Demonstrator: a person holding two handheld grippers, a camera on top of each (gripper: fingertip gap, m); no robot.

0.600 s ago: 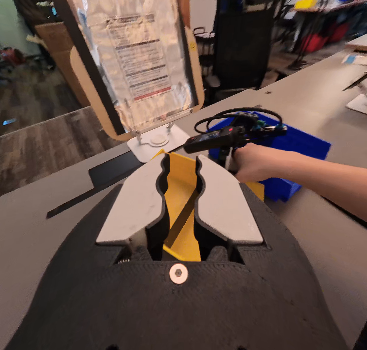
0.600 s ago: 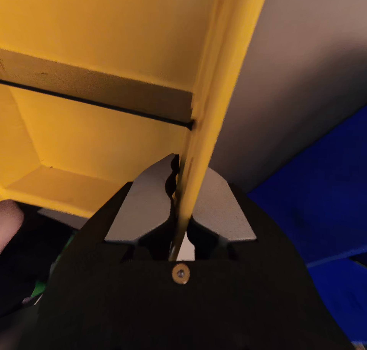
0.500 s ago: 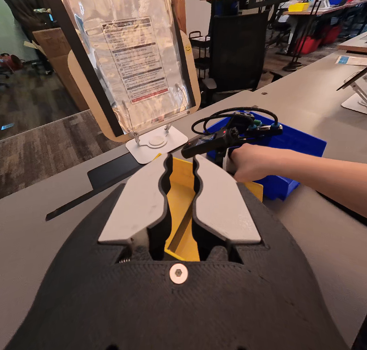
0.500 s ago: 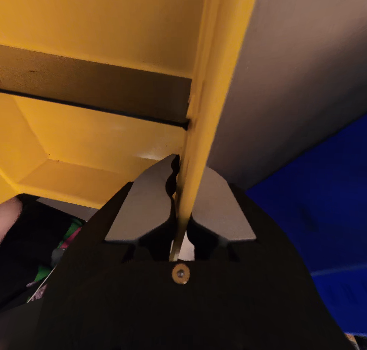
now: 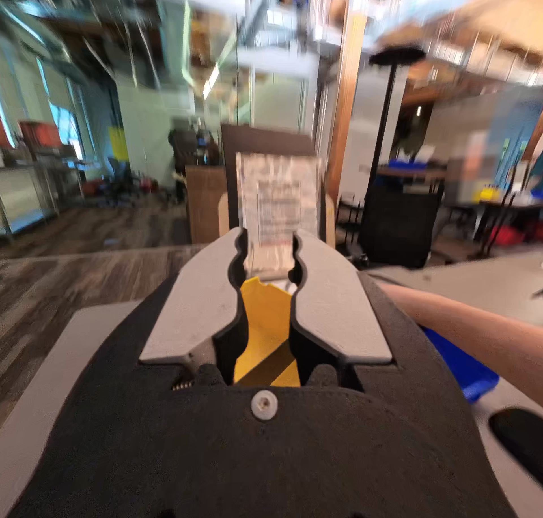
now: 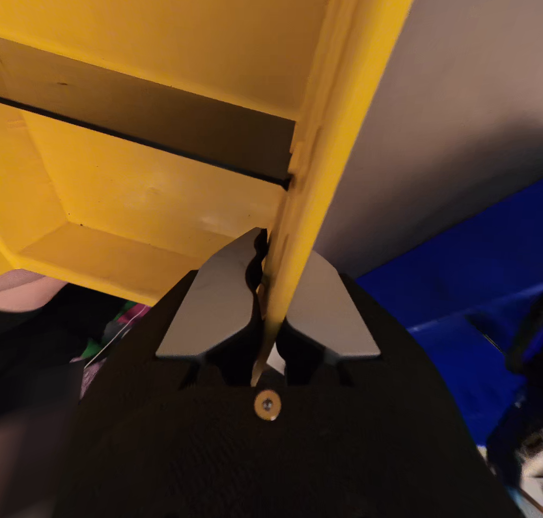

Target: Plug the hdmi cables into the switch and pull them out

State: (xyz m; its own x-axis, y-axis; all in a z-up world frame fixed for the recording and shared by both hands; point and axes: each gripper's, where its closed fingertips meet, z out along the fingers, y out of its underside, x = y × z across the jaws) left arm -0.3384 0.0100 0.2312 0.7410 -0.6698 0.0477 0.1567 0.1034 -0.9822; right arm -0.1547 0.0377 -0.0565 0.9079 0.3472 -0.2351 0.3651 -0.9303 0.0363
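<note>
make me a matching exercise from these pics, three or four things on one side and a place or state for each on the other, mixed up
Things:
1. left hand-held gripper
2. right hand-held gripper
3. yellow bin
4. blue bin

States or places:
A. beside the yellow one, on the grey table
B. clamped on a yellow wall
C. jaws apart, holding nothing
D. split inside by a divider, held by its side wall

Pairs: 1-C, 2-B, 3-D, 4-A
</note>
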